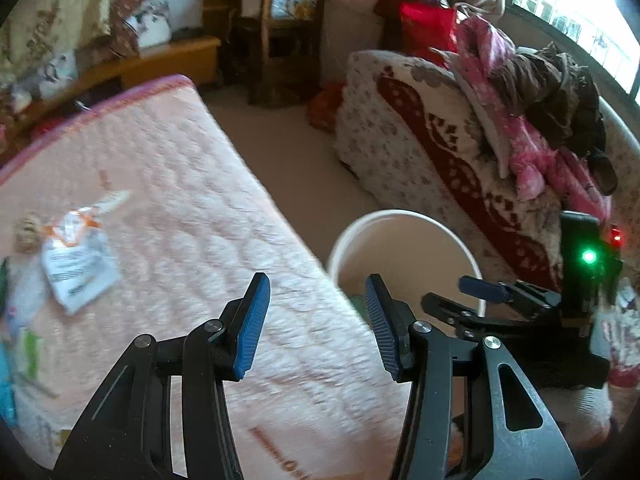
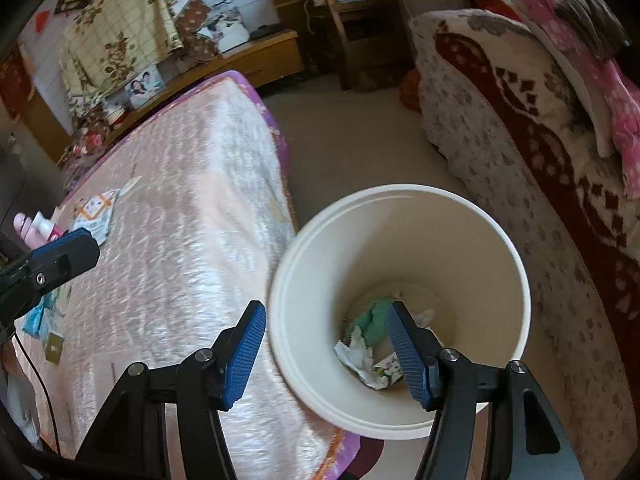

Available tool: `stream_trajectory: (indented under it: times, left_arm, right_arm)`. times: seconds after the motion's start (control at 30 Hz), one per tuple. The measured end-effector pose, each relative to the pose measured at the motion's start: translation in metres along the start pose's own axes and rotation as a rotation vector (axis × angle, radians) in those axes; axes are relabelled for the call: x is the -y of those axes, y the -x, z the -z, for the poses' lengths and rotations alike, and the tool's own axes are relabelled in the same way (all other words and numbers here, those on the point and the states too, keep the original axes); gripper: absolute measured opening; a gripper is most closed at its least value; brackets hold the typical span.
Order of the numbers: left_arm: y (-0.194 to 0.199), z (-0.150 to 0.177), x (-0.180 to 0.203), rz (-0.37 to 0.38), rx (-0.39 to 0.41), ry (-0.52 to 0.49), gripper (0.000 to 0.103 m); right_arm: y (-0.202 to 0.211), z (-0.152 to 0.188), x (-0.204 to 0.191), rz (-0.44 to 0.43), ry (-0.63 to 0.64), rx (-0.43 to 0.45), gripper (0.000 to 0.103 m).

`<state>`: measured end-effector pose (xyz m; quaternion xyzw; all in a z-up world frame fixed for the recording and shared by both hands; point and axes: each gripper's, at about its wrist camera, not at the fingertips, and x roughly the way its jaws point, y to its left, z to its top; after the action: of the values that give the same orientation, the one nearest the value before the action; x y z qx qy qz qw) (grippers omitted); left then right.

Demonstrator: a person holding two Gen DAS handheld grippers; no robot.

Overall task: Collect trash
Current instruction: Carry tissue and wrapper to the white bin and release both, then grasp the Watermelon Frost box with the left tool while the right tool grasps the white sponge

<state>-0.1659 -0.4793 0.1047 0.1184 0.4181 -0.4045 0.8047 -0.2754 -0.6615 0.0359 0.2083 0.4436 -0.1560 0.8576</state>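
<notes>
A cream round bin [image 2: 400, 208] stands on the floor beside the pink quilted bed [image 2: 180, 208]; it also shows in the left wrist view [image 1: 400, 220]. Inside lie crumpled white tissue [image 2: 360, 356], a green wrapper [image 2: 372, 320] and a small printed packet [image 2: 390, 368]. My right gripper [image 2: 328, 346] is open and empty over the bin's near rim. My left gripper [image 1: 316, 320] is open and empty above the bed's edge. On the bed lie a white and orange wrapper [image 1: 76, 252], a brown crumpled ball [image 1: 28, 232] and more scraps [image 1: 24, 344] at the left.
A sofa with a red and cream floral cover [image 1: 440, 152] and piled clothes [image 1: 532, 112] stands right of the bin. A wooden shelf [image 1: 292, 28] and a low cabinet [image 1: 168, 60] line the far wall. Pink bottles [image 2: 36, 224] lie on the bed's left.
</notes>
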Motion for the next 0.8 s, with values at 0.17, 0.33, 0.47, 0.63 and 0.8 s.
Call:
stream_trajectory:
  times: [0.17,0.33,0.47,0.63,0.8]
  left_arm:
    - [0.022,0.01,-0.024,-0.054,0.031,0.011,0.048]
    - [0.046,0.024,-0.056,-0.096,0.057,0.047,0.048]
    - [0.064,0.036,-0.083,-0.125,0.064,0.075,0.048]
    - [0.083,0.057,-0.122,-0.161,0.058,0.125,0.048]
    - [0.079,0.078,-0.16,-0.144,0.013,0.172,0.048]
  right_arm:
    - [0.008,0.0,-0.03,-0.016,0.04,0.015,0.061]
    - [0.013,0.001,-0.069,-0.049,0.091,0.029,0.061]
    - [0.01,0.004,-0.098,-0.086,0.123,0.016,0.062]
    - [0.001,0.013,-0.143,-0.133,0.188,-0.013,0.062]
    - [-0.006,0.021,-0.181,-0.177,0.237,-0.034,0.063]
